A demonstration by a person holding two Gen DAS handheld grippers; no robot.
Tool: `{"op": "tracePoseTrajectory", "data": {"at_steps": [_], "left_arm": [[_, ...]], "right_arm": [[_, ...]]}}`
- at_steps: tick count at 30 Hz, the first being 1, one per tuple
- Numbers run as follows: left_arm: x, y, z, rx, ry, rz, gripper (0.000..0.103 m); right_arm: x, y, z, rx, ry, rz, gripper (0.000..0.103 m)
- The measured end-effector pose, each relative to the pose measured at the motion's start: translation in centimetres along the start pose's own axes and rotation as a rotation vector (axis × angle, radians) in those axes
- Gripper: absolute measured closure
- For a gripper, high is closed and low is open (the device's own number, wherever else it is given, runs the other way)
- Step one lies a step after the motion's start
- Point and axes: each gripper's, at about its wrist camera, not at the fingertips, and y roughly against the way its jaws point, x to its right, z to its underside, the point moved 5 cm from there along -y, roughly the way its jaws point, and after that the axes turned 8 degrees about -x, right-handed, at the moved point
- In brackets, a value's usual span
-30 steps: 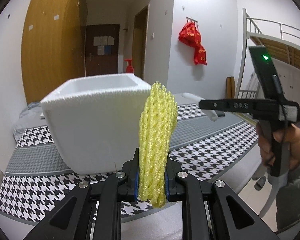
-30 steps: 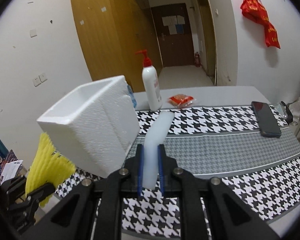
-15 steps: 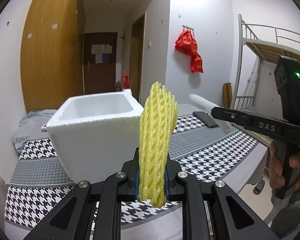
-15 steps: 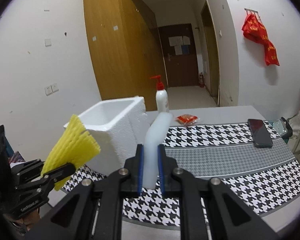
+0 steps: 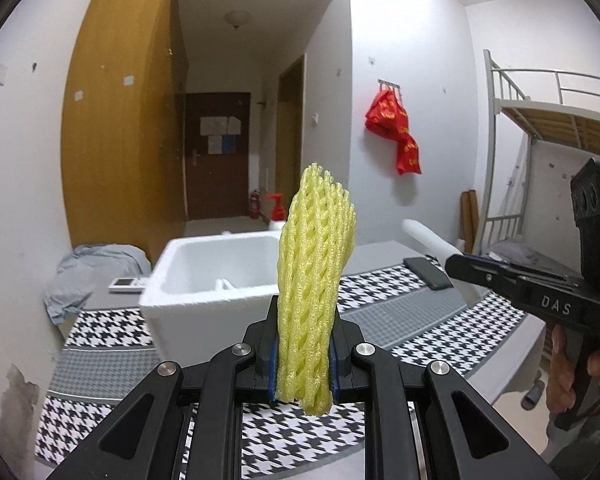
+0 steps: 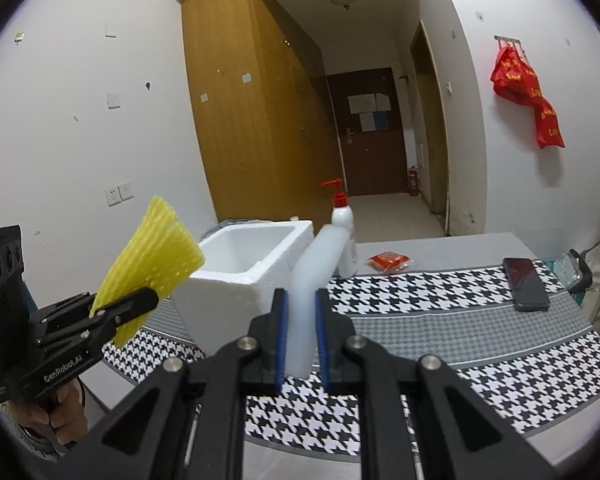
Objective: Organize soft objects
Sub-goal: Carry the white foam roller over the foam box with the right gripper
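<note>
Foam box (image 5: 204,280), white piece inside (image 5: 225,283)

Room evenly lit, soft indoor light; shadows faint. Strong fisheye bending and black vignette seen at edges. Focus sharp, slight blur on near white foam strip (image 6: 300,320).

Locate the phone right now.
Right wrist view: the black phone lies flat on the houndstooth cloth at the table's right side, far from the foam box.

Yellow foam net sleeve (image 5: 314,280) stands upright, clamped; white foam strip (image 6: 306,312) too; open white foam box (image 5: 204,276) near the desk's left edge.
</note>
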Motion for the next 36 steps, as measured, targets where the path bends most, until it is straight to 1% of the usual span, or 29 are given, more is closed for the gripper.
{"op": "tracePoseTrajectory", "data": {"at_steps": [9, 19, 27, 31, 36], "left_arm": [[-2.1, 0.8, -0.5, 0.034, 0.013, -0.064, 0.084], [-5.3, 1.8, -0.7, 0.058, 0.059, -0.135, 0.084], [-6.8, 1.4, -0.1, 0.04, 0.071, -0.182, 0.084], [-8.3, 0.9, 0.2, 0.023, 0.111, -0.208, 0.084], [-9.5, 0.3, 0.5, 0.003, 0.134, -0.231, 0.084]], "right_arm": [[-2.9, -0.9, -0.8, 0.009, 0.05, -0.047, 0.087], [-5.4, -2.8, -1.9, 0.005, 0.093, -0.102, 0.087], [-6.9, -5.1, -3.1, -0.015, 0.124, -0.131, 0.087], [-7.0, -6.5, -4.1, -0.027, 0.122, -0.145, 0.087], [-7.4, -8.1, -5.1, -0.042, 0.133, -0.151, 0.087]]}}
